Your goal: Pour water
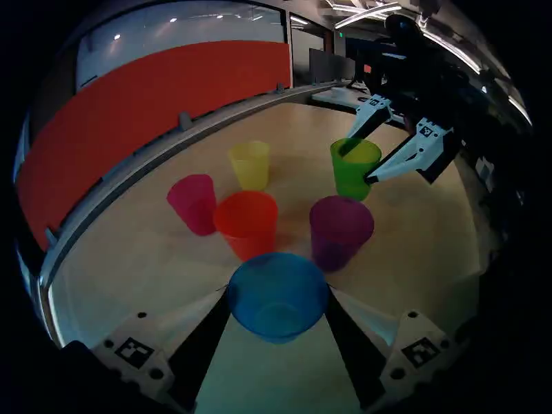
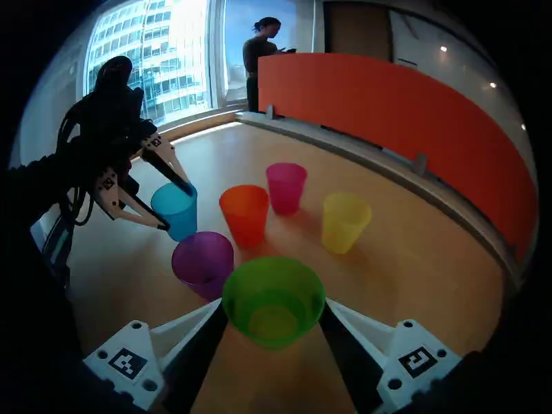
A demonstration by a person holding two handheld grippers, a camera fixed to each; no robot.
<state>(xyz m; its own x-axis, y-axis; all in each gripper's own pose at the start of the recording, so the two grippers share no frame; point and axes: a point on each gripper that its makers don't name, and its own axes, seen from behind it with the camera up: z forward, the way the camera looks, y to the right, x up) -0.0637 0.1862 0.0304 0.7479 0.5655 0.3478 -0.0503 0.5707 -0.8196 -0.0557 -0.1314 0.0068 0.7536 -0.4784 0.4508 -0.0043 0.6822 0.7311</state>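
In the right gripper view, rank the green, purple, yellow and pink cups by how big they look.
1. green cup
2. purple cup
3. yellow cup and pink cup, about alike
Nearness to the camera drives this; true sizes stay unsure.

Log: I see a pale wooden table (image 2: 428,262) edged by a grey rail (image 2: 366,153), with an orange-red partition (image 2: 414,117) standing just behind it. A person (image 2: 259,52) stands at the far window (image 2: 152,55), tall buildings outside. Strip lights (image 1: 366,14) run overhead.
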